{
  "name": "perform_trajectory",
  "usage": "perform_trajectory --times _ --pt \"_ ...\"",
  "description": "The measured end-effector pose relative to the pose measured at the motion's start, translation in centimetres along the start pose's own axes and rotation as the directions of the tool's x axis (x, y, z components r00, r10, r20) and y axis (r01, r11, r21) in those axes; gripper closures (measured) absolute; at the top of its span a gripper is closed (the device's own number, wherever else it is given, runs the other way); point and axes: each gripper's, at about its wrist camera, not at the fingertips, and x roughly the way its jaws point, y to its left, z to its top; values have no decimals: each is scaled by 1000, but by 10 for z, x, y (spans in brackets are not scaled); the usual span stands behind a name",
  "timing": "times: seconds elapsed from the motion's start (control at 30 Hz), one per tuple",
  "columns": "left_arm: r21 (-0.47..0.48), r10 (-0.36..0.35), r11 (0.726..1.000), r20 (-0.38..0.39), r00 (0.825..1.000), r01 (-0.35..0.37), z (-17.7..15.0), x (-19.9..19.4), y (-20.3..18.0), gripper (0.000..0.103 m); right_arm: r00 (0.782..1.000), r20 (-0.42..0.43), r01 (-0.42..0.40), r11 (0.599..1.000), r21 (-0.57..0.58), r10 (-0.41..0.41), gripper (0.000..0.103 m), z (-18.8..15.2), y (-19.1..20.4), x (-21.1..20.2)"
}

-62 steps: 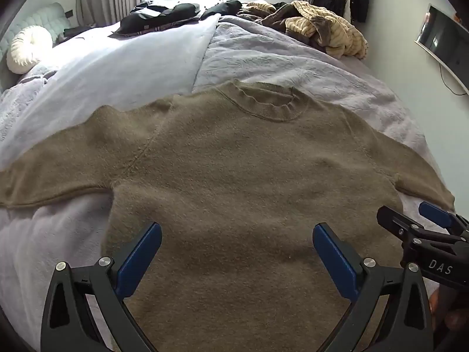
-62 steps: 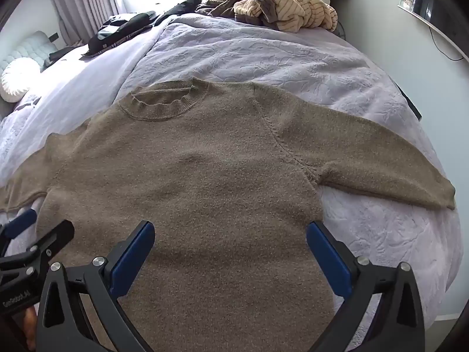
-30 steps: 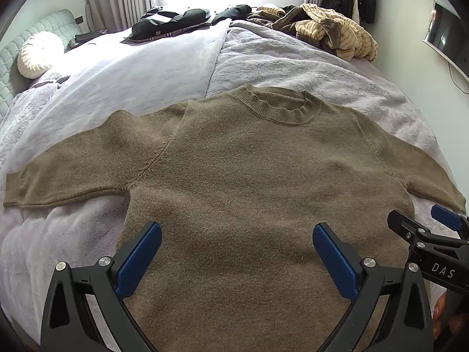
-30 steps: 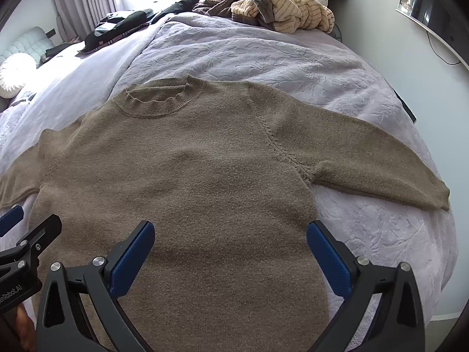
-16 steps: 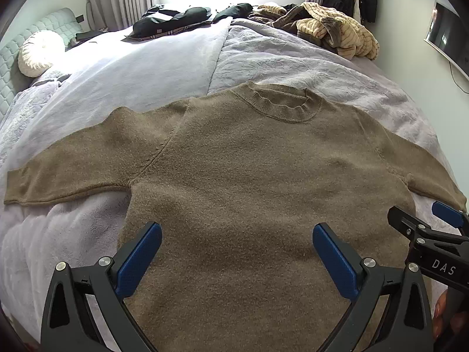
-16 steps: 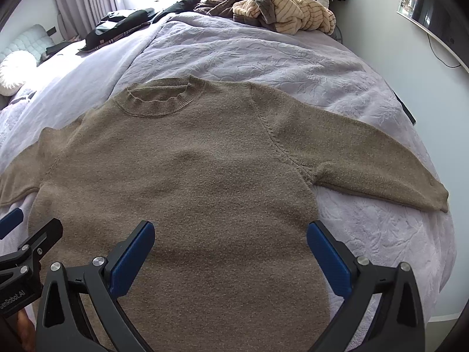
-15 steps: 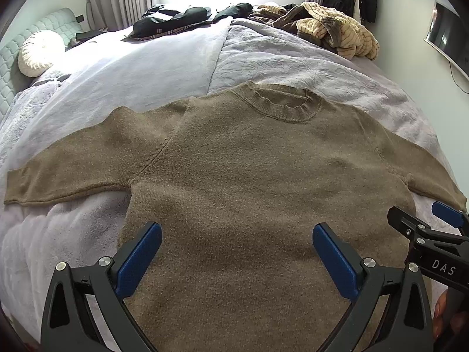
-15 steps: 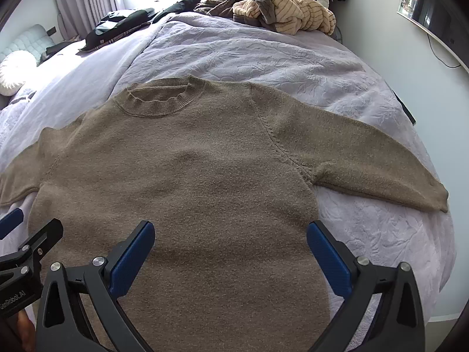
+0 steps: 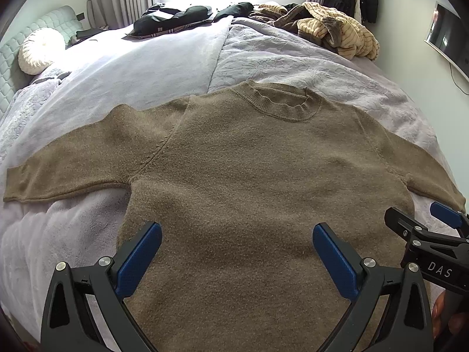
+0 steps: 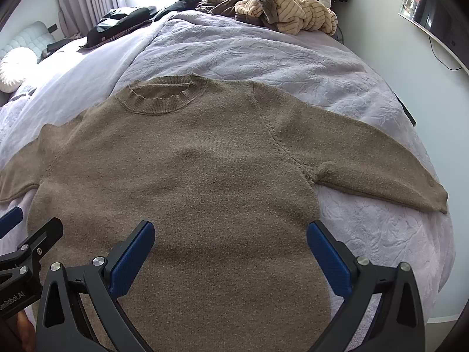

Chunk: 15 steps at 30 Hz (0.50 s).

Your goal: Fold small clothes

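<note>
I held the left gripper (image 9: 236,259) low over the lower part of the sweater (image 9: 249,182), its jaws spread wide and holding nothing. The right gripper (image 10: 230,256) was in the same pose just beside it, also wide apart and empty. Each one pointed forward along the bed (image 9: 140,67), toward the window side. In the left wrist view I could see the right gripper at the right edge, with the letters "DAS" in white on its black body. In the right wrist view the left gripper showed at the left edge with a partly cut label that read "Robot.AI". The fingers (image 9: 137,259) were black plastic frames with blue, finely dotted pads.

The sweater was a brown, fuzzy knit with a ribbed round collar (image 9: 283,104). It lay flat and face up on the near part of the bed, both sleeves spread out to the side edges. The bed cover was pale lilac, soft, with an embossed leaf pattern. At the far edge lay a striped cream garment (image 9: 337,33) and dark clothes (image 9: 173,20). A round white cushion (image 9: 41,50) was at the far left corner.
</note>
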Motion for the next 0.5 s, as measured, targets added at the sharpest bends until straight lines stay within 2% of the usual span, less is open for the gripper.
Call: perform_trajectory --times 0.5 --pt "0 -2 1000 -2 1000 2 0 0 1 0 1000 0 3 1000 -3 -3 0 1 2 -1"
